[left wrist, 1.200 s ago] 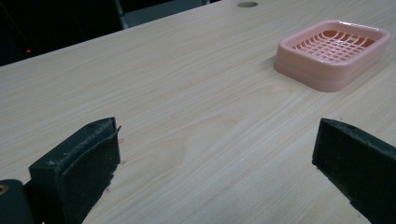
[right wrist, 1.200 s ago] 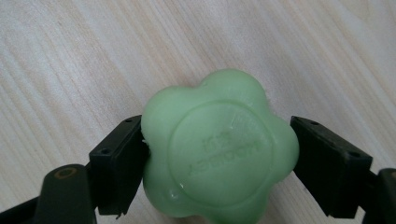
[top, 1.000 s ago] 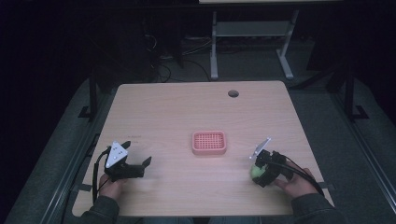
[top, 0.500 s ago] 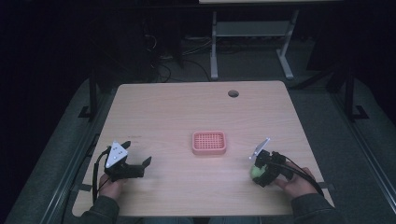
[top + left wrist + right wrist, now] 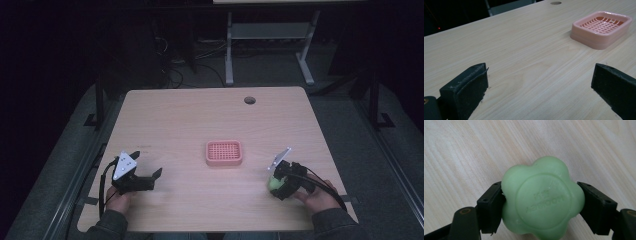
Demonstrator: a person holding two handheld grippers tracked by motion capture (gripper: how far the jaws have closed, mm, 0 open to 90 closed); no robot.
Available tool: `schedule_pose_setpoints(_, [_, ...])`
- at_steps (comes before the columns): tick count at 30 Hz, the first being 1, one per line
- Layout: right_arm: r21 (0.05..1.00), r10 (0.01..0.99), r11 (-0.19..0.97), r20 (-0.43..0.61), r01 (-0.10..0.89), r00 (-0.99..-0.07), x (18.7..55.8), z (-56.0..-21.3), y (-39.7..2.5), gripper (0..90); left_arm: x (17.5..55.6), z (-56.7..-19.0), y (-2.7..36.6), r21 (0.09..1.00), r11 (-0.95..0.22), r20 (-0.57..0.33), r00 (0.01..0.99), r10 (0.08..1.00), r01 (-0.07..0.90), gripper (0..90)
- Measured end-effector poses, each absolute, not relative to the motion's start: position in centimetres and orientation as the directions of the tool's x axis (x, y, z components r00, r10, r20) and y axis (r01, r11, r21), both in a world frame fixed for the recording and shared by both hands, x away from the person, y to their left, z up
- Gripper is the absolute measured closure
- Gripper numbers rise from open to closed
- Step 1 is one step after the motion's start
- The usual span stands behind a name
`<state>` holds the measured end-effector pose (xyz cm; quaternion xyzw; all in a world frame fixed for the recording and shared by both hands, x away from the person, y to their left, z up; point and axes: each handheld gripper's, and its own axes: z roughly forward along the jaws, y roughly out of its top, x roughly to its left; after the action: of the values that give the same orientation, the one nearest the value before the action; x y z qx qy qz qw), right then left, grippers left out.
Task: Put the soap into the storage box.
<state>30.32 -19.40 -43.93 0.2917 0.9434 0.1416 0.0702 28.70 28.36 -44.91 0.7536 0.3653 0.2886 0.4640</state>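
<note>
The soap (image 5: 542,200), green and flower-shaped, is clamped between the jaws of the right gripper (image 5: 280,184), pinched across its lobed sides so that its stamped face is left clear. It is held low over the table (image 5: 200,115) near the front right edge, well apart from the pink dish (image 5: 224,153) at the middle (a slatted tray, judged to be where the soap is meant to go). The left gripper (image 5: 541,85) is kept at the front left with its jaws spread wide on nothing, pointed toward the dish, probably to steady it if needed.
</note>
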Motion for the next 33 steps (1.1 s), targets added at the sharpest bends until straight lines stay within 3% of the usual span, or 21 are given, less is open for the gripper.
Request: schedule_pose_setpoints(33, [0.349, 0.51, 0.816, -0.058, 0.461, -0.858, 32.4, -40.4, -16.2, 26.0, 28.6, -44.8, 28.5, 0.905, -0.314, 0.103, 0.57, 0.815, 0.285, 0.2])
